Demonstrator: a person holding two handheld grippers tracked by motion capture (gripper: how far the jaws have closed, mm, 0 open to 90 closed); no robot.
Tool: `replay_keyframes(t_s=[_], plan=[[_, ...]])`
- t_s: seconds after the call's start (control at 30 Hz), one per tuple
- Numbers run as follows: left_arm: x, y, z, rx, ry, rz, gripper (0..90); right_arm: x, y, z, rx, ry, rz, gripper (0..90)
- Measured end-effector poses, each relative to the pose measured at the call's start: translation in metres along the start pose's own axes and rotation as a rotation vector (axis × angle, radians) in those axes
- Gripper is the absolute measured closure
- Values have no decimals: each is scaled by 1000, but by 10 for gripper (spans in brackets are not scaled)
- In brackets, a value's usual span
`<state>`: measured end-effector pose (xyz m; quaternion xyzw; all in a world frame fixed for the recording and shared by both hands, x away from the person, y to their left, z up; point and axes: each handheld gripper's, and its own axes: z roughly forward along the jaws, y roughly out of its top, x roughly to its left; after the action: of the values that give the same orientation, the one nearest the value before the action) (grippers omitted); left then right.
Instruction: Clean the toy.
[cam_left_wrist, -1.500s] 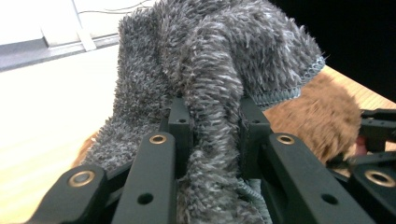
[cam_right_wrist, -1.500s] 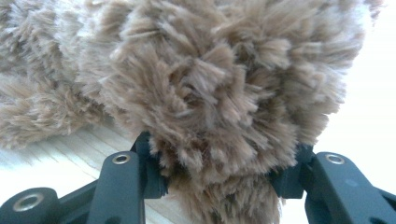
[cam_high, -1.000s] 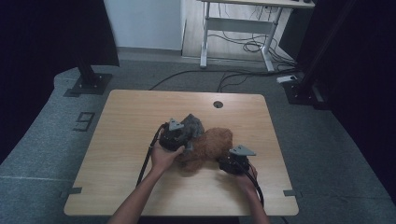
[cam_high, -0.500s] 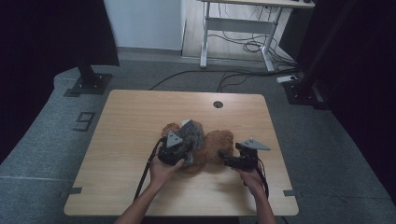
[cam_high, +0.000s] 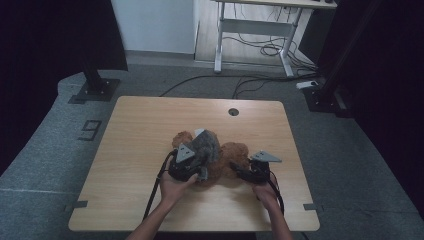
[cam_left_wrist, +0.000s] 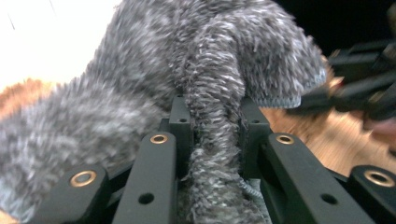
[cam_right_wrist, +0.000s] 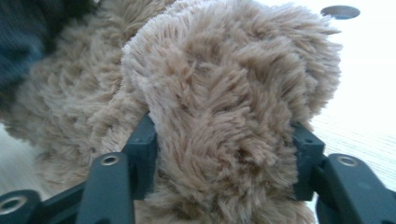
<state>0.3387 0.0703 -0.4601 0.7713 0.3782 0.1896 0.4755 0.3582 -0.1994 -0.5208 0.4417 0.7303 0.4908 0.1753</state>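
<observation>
Plush toy (cam_high: 235, 156) on the table (cam_high: 150, 125) near its front edge, fuzzy cloth (cam_high: 206, 145) over its left part, cable hole (cam_high: 233, 111) behind

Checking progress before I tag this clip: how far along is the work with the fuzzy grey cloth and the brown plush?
Done: left tongs are clamped on the grey cloth. In hand: right tongs, just closing, straddle the brown plush. Left: grey cloth lies bunched over the plush mid-table; nothing is separated or laid out.

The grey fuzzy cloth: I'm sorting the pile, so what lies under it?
Under the grey fuzzy cloth lies a brown plush toy, with brown fur showing on both sides. The left claw pinches a grey fold. The covered middle cannot be seen.
</observation>
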Motion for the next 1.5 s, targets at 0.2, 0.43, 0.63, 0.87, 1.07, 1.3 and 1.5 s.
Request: replay_keyframes(t_s=[0.2,0.43,0.63,0.87,1.07,1.3,1.5], plan=[[-44,41,20,6,-28,134,719,10,-10,-3,-47,-46,-41,448],[-78,56,85,123,-43,157,714,20,-16,-8,-65,-83,-97,454],[-65,47,87,127,-34,138,721,18,-17,-7,-61,-85,-92,460],[-5,24,49,140,27,62,732,16,-17,-7,-65,-75,-81,461],[39,4,4,92,106,1,731,15,-17,-8,-70,-67,-76,462],[83,-24,-9,169,164,-99,728,16,-18,-8,-73,-73,-80,463],[77,-15,-8,130,150,-84,728,15,-18,-7,-77,-69,-75,463]])
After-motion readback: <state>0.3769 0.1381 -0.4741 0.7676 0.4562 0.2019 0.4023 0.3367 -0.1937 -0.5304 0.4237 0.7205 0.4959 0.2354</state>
